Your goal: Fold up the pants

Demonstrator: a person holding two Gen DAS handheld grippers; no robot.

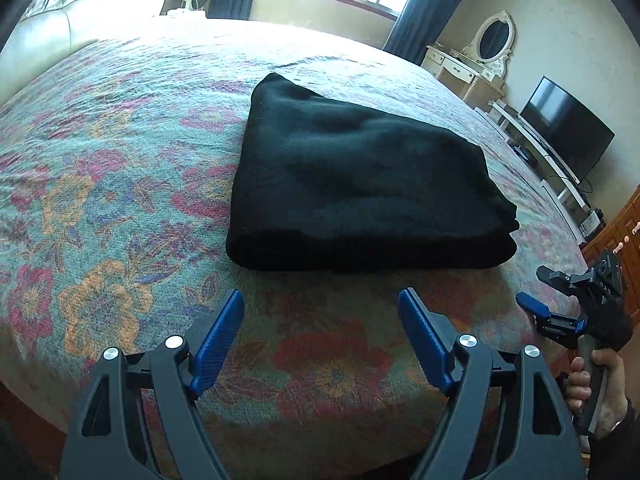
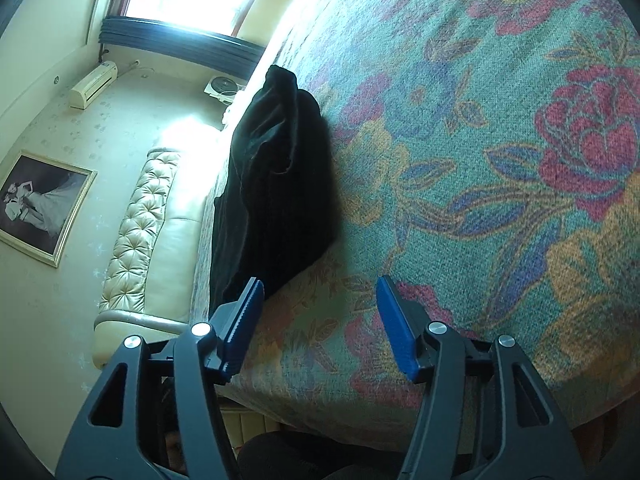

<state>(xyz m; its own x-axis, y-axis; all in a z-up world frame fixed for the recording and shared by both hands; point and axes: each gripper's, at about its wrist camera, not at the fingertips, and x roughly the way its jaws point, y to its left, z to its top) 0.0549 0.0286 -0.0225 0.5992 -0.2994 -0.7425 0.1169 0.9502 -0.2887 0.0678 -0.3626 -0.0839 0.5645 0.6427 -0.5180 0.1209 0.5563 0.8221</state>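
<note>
Two views, no readable writing or brand marks in either.

Left wrist view: left gripper (image 1: 320, 312), black frame with blue ribbed pads, jaws spread wide, nothing between them. Folded black fleece pants (image 1: 360, 184) lie as a thick squared bundle on the floral woven bedspread (image 1: 100, 200), teal with red and orange flowers. The bundle sits just ahead of the fingertips, apart from them, with a strip of bare bedspread between. Right gripper (image 1: 538, 292) is at the far right edge, off to the side of the pants near the bed's edge, held by a hand (image 1: 596, 388) on its grey handle. From this angle its jaws look parted and nothing is in them. Background: flat black TV screen (image 1: 568, 128) on a white stand, cream vanity with an oval mirror (image 1: 494, 38).

Right wrist view: right gripper (image 2: 320, 312), jaws apart, only bedspread (image 2: 480, 160) between the pads. Pants (image 2: 276, 184) lie ahead and left of the left pad; the bundle's near corner sits just beside that pad's tip, contact not clear. Cream tufted headboard (image 2: 144, 220) runs beyond the pants, with a framed black-and-white photo (image 2: 40, 204) on the wall further left.
</note>
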